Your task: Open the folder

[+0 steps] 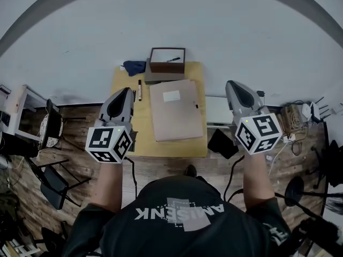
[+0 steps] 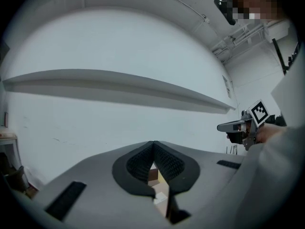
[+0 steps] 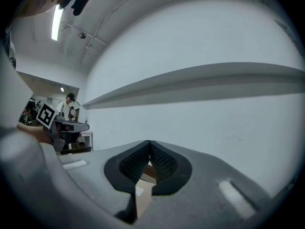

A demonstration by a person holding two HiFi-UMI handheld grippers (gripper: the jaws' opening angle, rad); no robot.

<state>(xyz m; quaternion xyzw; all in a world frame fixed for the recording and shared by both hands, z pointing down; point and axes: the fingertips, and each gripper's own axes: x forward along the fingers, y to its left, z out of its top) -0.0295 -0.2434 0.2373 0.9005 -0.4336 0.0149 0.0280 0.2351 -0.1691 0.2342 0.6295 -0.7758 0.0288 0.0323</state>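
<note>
Both of your tools are clenched tight and hold nothing. Your left tool point(image 1: 128, 91) has its ribbed pads pressed together at the tip. Your right tool point(image 1: 231, 84) shows the same in its own view, with the pads meeting and no gap at the front. You hold them level, pointing toward the pale wall, one on each side of the folder point(image 1: 176, 111) and above it. The folder lies flat and closed in the middle of the yellow tabletop point(image 1: 121, 82), with a white label point(image 1: 171, 96) near its far end. Your left tool hangs over the tabletop's left edge, and your right tool is out past the right edge. A pen point(image 1: 140, 90) lies just left of the folder, apart from it. At the far end a brown box point(image 1: 167, 63) stands close behind the folder, and a blue cloth point(image 1: 134, 67) lies to the box's left. Neither tool touches the folder.
</note>
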